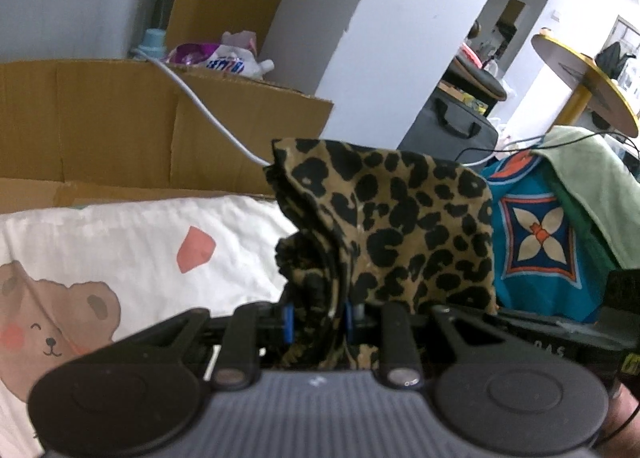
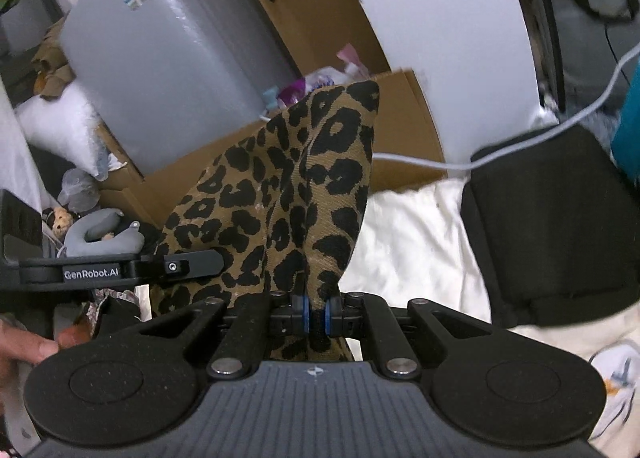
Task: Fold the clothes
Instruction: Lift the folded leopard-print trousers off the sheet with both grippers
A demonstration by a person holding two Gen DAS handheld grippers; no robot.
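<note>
Leopard-print garment (image 1: 392, 218) clamped in both left gripper (image 1: 318, 318) and right gripper (image 2: 316, 316), fabric rising beyond the fingertips.

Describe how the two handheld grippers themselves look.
Both are matte black. The left gripper and the right gripper each have two round discs, angled link arms with silver pins, a ribbed grey body and blue-edged fingertips. In the right view, the left one's side reads GenRobot.AI in white.
</note>
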